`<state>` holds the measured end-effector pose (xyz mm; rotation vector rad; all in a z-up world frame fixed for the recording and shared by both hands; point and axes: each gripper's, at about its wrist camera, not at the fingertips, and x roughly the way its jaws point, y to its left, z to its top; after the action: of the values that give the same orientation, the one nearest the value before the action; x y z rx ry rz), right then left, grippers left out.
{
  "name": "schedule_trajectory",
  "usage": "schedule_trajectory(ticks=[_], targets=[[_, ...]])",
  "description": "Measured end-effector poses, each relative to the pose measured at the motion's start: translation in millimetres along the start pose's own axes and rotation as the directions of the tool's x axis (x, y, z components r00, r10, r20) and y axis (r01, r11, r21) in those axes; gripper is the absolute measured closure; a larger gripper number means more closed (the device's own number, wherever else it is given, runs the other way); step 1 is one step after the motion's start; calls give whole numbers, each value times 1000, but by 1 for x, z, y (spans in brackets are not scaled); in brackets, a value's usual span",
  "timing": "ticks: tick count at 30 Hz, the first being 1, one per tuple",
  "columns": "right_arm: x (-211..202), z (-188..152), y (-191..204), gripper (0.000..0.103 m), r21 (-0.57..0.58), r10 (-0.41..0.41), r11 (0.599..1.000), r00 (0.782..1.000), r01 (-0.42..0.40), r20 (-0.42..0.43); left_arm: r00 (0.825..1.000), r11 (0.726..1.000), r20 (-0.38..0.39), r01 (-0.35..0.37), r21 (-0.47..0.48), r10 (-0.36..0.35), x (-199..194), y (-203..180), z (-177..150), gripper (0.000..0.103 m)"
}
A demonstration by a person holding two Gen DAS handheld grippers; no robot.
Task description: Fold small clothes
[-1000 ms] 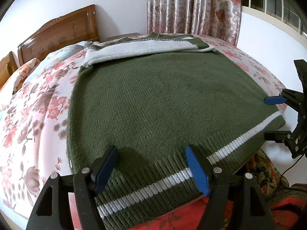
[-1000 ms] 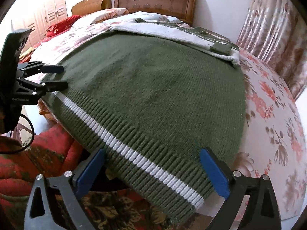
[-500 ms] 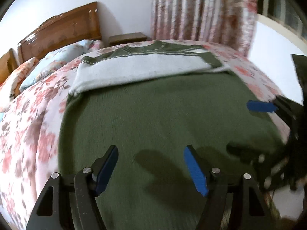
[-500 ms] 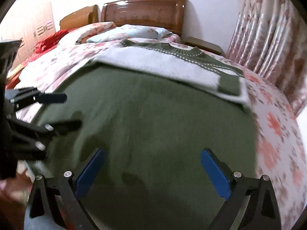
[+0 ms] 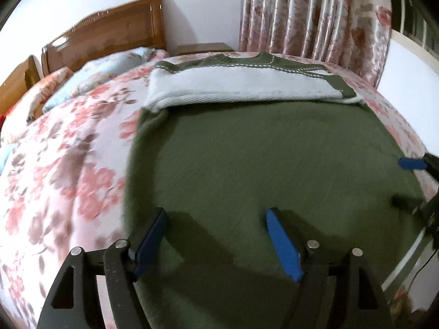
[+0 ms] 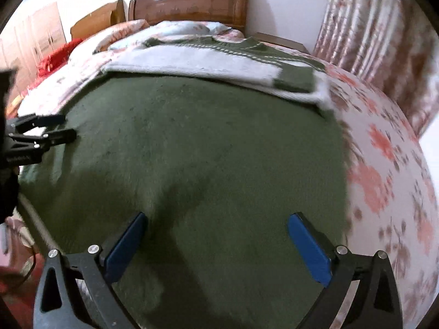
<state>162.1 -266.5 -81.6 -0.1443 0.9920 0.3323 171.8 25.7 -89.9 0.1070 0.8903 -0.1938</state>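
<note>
A green knitted sweater point(image 5: 260, 159) is spread flat on the floral bed point(image 5: 63, 164). Above its near part the left gripper point(image 5: 216, 235) and the right gripper point(image 6: 216, 244) are held wide open, nothing grasped.

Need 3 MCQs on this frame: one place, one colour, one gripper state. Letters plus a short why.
1. The white sleeves lie:
A. across the sweater's far end
B. on the floor
C. on the pillows

2. The sweater body is:
A. red
B. dark green
C. blue

3. The left gripper and right gripper are:
A. both open
B. both shut
C. one shut on the cloth

Key:
1 A, folded over below the neckline.
2 B, green knit fills both views.
3 A, fingers stand wide apart above the cloth.
</note>
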Motion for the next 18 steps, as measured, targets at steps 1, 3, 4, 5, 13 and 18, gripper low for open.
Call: schedule_trajectory(ticks=[1,3,4,5,13,18], targets=[[-2,-4,-3,0,14,4,1000,1000,-4,3,1000,1000,15,9,-7,-9,-2,4,-5,21],[-3,-8,0,0,-11,-47,999,999,47,-13,1000,1000,26,12,-6,-11,-4,6,-9,21],[-3,-7,0,0,15,-56,998,998,57,-29,1000,1000,21,2,-5,-2,-3,5,-8,20],[-3,-5,1,0,25,-73,997,997,74,-39,1000,1000,10,-9,-9,9,-3,3,-6,20],[7,5,53,0,-75,-19,997,1000,19,-4,1000,996,-29,8,92,-6,-8,-49,-6,36],[1,-5,37,0,-84,19,996,1000,-19,5,999,997,0,46,56,-46,-6,-34,-10,26]])
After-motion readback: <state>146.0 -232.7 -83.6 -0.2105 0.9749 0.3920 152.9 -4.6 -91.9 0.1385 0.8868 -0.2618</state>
